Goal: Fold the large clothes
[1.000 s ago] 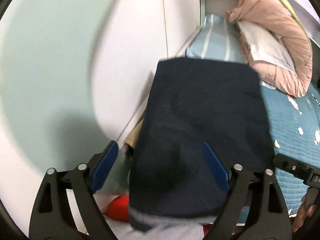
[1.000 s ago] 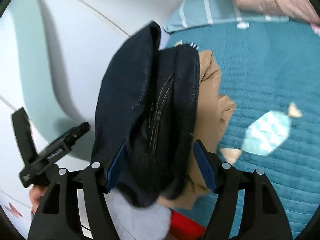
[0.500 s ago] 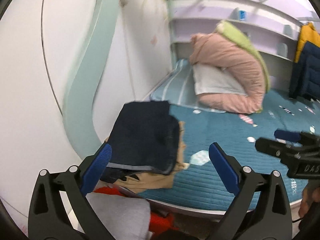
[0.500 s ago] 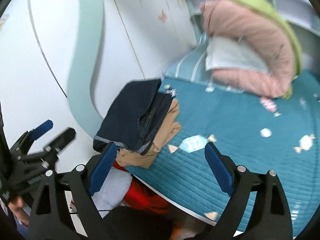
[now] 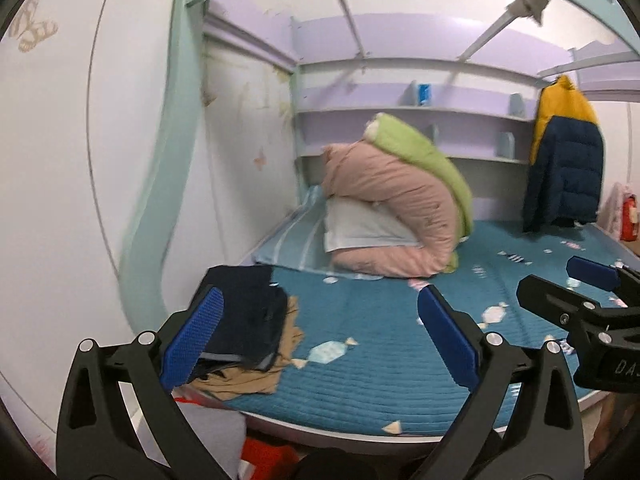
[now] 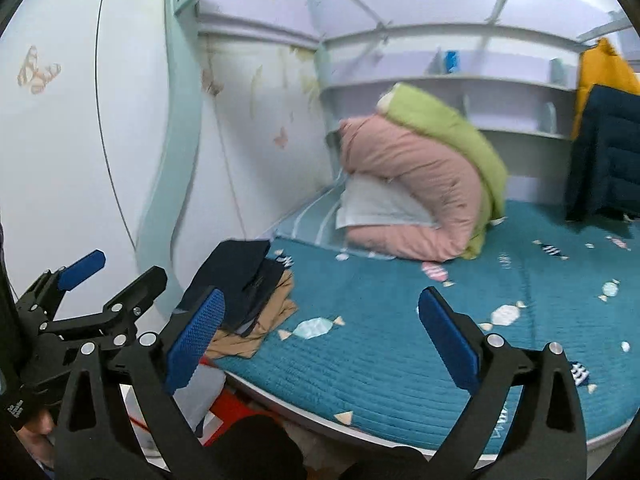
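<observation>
Folded dark garment point(image 6: 240, 268) atop tan one point(image 6: 256, 320) at teal bed's point(image 6: 400, 360) corner.

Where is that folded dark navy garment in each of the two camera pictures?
Left wrist view: folded navy garment lies lower left, on tan clothing at the bed's near corner.
Right wrist view: folded navy garment sits left of centre, same pile.
Shared landmark: pink quilt behind.
</observation>
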`<state>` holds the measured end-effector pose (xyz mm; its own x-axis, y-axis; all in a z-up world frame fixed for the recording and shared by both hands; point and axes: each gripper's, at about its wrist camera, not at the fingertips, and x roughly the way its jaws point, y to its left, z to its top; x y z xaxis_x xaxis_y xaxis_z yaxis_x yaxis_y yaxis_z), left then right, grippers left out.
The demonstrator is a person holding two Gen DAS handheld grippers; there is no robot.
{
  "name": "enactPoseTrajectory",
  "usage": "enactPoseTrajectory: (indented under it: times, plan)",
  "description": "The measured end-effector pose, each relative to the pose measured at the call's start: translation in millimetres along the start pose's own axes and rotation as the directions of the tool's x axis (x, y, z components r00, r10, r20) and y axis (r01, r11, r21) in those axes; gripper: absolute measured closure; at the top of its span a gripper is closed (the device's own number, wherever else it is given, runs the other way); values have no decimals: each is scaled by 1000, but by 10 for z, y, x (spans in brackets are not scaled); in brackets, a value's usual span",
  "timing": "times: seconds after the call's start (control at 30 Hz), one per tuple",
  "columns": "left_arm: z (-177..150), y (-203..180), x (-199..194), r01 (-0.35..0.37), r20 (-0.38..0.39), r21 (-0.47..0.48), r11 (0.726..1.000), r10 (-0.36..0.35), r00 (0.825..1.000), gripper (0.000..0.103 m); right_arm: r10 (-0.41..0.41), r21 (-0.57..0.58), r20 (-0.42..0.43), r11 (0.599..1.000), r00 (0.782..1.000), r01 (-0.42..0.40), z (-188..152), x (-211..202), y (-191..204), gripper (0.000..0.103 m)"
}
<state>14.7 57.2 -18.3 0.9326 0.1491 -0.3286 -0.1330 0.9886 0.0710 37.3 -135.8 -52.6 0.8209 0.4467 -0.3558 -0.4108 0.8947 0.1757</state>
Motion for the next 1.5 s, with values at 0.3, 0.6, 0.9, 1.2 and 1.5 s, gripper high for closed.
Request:
enactPoseTrajectory:
  times: [0.3,0.6,0.9,1.2,1.5]
  plan:
    - [140,-290,-408,44,57,8,999,-44,997,5,-77,17,77,997,994,76,-31,-535,-92,8]
    - [181,-362,-601,28,100,14,1000,-29,995,5,-109,-3,140,994,984,110,-38,-806,-47,8]
    - [175,-370,-655,11,105,11,1000,-12,994,5,-94,-13,150,995,984,97,-15,-822,-39,8]
    - [180,-391,-656,12,100,18,1000,-14,995,5,-98,2,147,995,984,99,-22,-828,-72,8]
    - [189,-363,-637,8,96,14,1000,-9,995,5,-99,2,147,995,984,100,-24,-824,-52,8]
